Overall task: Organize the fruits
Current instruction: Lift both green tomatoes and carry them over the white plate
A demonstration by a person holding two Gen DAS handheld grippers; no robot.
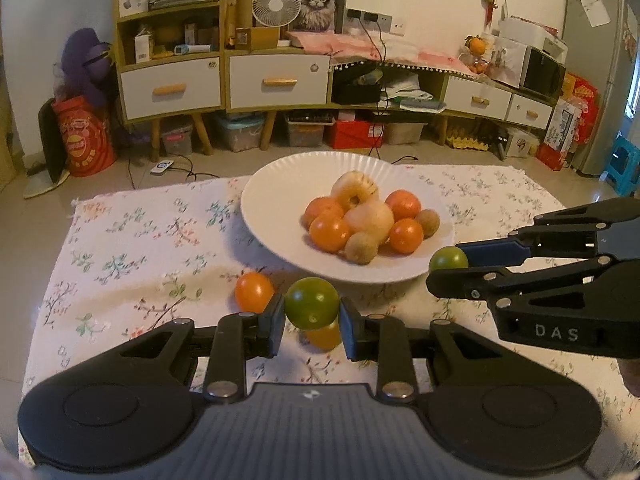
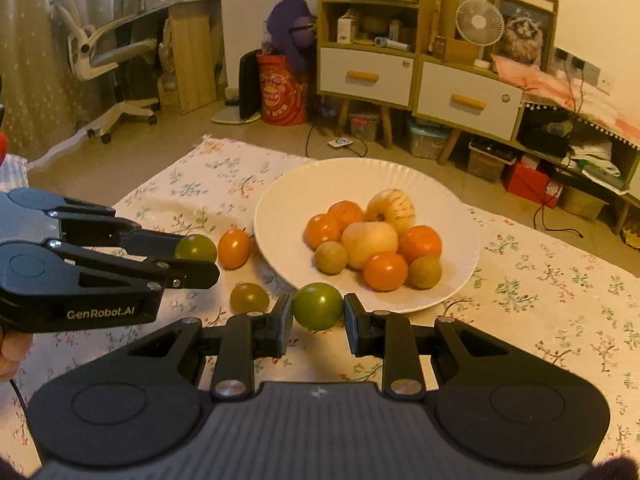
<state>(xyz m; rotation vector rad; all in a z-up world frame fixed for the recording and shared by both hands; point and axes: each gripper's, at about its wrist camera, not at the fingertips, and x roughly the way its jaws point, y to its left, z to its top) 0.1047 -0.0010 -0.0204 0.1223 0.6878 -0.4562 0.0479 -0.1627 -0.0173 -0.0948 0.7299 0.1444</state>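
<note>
Floral tablecloth [image 1: 120, 240] at lower left keeps two loose fruits beside the heaped plate [image 1: 276, 216]. Left gripper [image 1: 312, 318] and right gripper [image 2: 318, 316] each clamp a green fruit, not yet plated.

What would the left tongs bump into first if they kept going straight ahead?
Probably the near rim of the white plate. The left tongs, shut on a green fruit, point down toward it, though depth is hard to judge.

Two wrist cameras looking forward and down along their fingers

Both are sitting close over the floral cloth [image 1: 132, 248]; both are sharing the white plate [image 1: 280, 184] at frame centre and the shelving [image 2: 368, 40] behind.
</note>
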